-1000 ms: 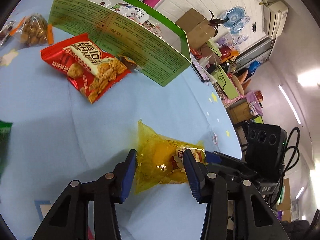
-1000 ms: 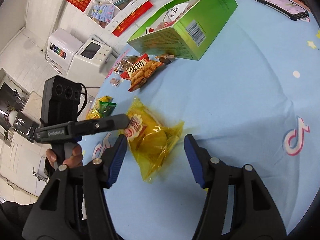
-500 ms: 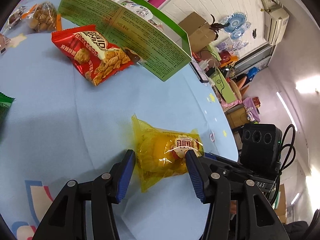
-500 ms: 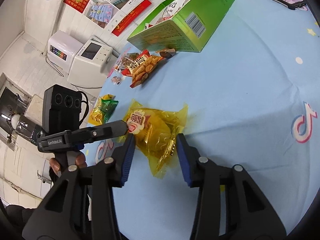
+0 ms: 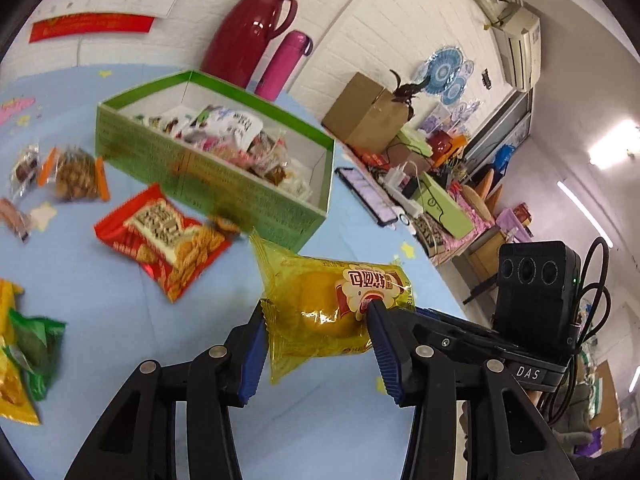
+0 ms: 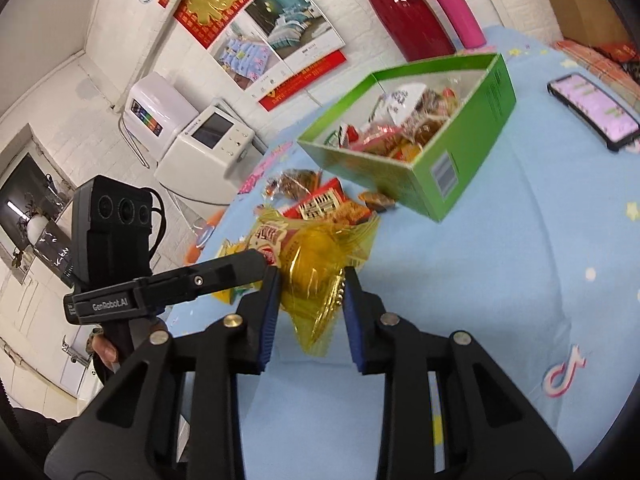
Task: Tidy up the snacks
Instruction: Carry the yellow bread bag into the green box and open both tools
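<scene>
Gripping one yellow snack packet [image 5: 332, 312] from opposite ends, left gripper [image 5: 316, 332] and right gripper [image 6: 308, 296] are each narrowed onto it, just in front of the green box [image 5: 224, 184]. Readable: "GenRobot.AI" on the left tool, "DAS" on the right. Blue tablecloth [image 6: 520, 260] lies bare right of the box up to the phone [image 6: 592, 112].

The right gripper [image 6: 308, 280] has its blue-padded fingers [image 6: 267, 312] closed on a crinkly yellow transparent snack packet [image 6: 316, 256], lifted over the light blue counter [image 6: 500, 280]. The left gripper's black finger tip meets the same packet from the left. Beyond it lies a red snack bag [image 6: 324, 204], then an open green cardboard box [image 6: 448, 168] filled with mixed snacks. A smartphone [image 6: 592, 110] lies well apart at the right.
</scene>
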